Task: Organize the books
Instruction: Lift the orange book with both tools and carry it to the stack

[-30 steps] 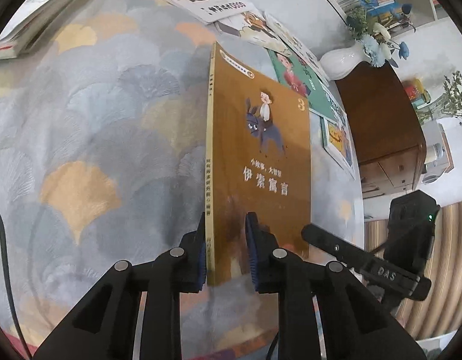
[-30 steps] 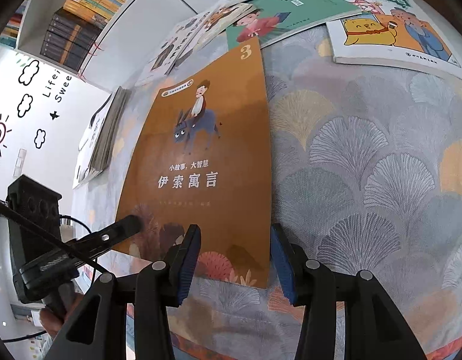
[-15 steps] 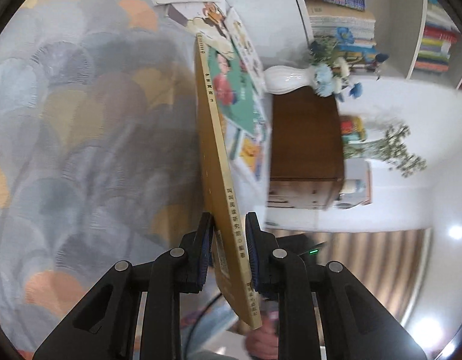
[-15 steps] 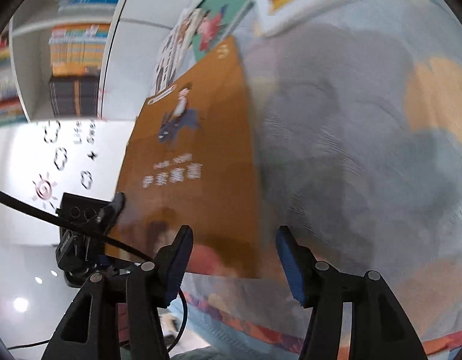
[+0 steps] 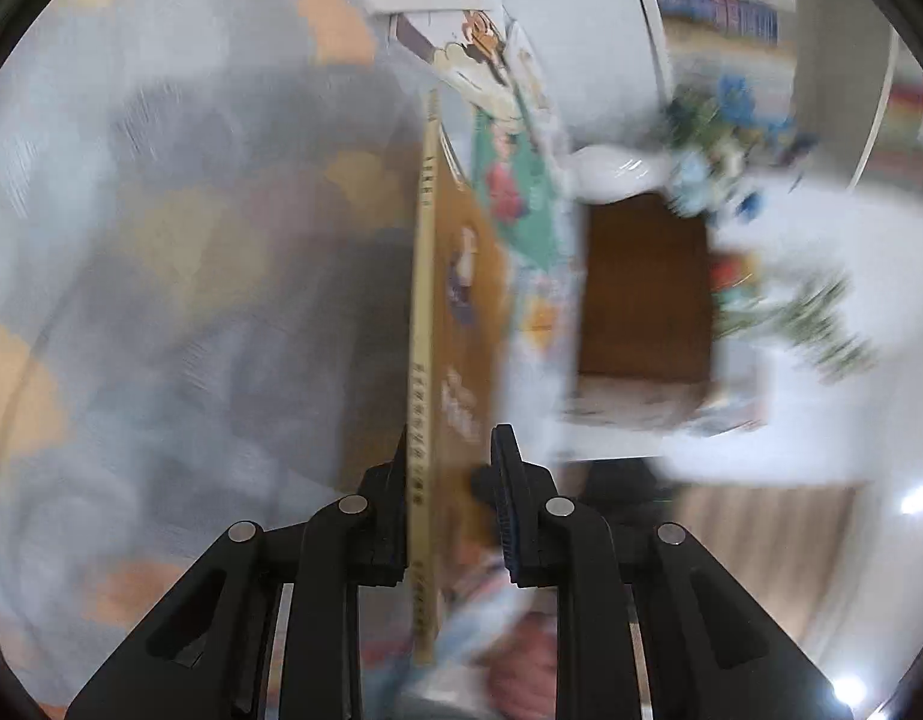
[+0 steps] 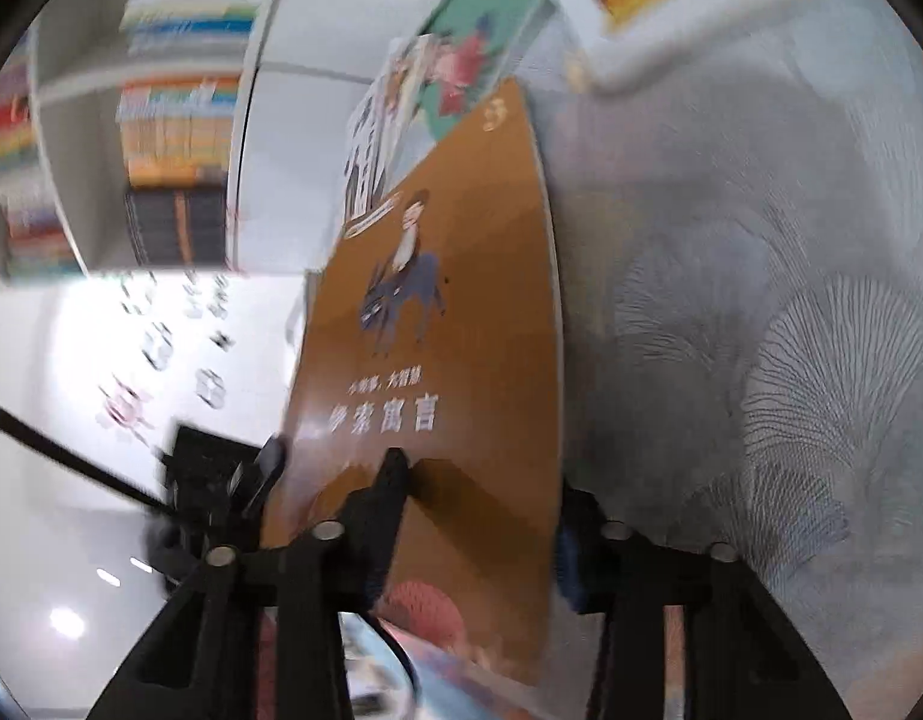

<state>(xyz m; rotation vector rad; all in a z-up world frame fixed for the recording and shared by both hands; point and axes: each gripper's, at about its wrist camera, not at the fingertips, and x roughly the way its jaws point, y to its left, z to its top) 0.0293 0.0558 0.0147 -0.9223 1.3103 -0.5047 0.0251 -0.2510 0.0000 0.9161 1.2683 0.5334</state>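
A cloth (image 6: 791, 312) printed with grey and orange fan shapes covers the surface, and behind it stand white shelves (image 6: 179, 138) packed with books; both views are smeared by motion. The brown book (image 6: 455, 312) with a donkey rider on its cover stands tilted up on edge above the cloth. In the left wrist view its spine runs between the fingers of the left gripper (image 5: 452, 468), which are close together around its lower end, though a gap shows beside the right pad. The right gripper (image 6: 479, 504) straddles the lower part of the cover with its fingers wider apart; whether they press it cannot be told. More picture books (image 5: 503, 138) lie flat farther back, near a white vase (image 5: 617, 171) on a brown cabinet (image 5: 644, 294).
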